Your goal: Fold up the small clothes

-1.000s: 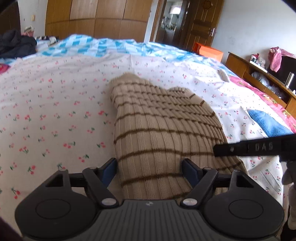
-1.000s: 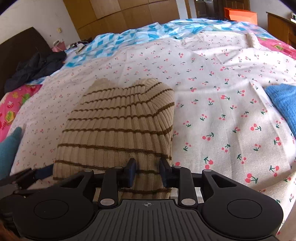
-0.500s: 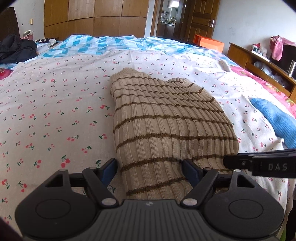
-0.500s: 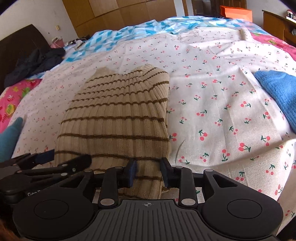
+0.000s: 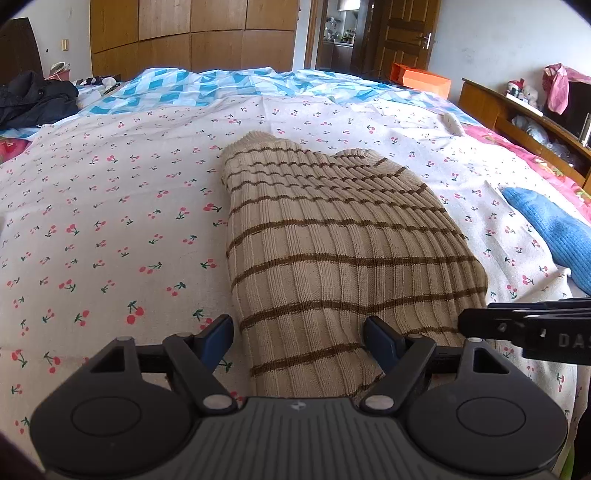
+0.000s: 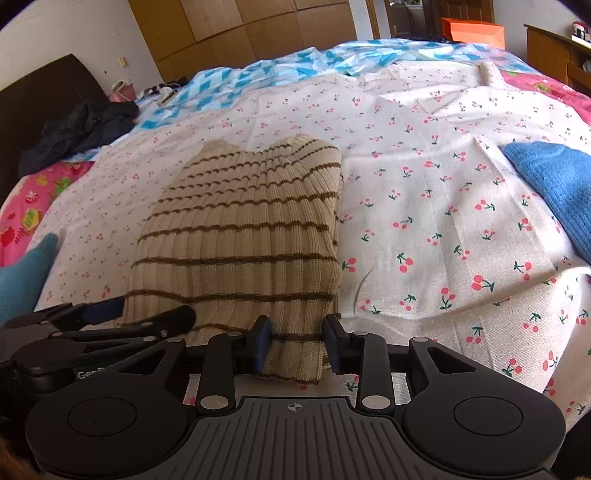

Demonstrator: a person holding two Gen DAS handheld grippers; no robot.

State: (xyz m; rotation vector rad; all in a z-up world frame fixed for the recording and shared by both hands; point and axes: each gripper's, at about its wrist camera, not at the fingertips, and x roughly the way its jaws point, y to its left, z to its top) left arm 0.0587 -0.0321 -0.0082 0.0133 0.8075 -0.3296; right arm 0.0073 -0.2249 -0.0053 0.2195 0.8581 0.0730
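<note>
A beige ribbed knit garment with brown stripes (image 5: 332, 243) lies folded on the cherry-print sheet (image 5: 110, 229); it also shows in the right wrist view (image 6: 243, 236). My left gripper (image 5: 301, 338) is open, its jaws straddling the garment's near left edge. My right gripper (image 6: 297, 341) is partly open around the garment's near right hem, with the pads a little off the cloth. The left gripper also shows at the lower left of the right wrist view (image 6: 110, 317), and the right gripper's fingers (image 5: 524, 325) reach in from the right in the left wrist view.
A blue knit garment (image 6: 554, 192) lies to the right on the sheet, a teal piece (image 6: 26, 269) at the left. A dark jacket (image 6: 81, 129) lies at the far left. A wooden shelf (image 5: 517, 114) stands to the right and wardrobes (image 5: 192, 33) behind.
Both grippers have drawn back toward the near edge of the garment. My right gripper's jaws have opened wider around the hem. The garment lies flatter.
</note>
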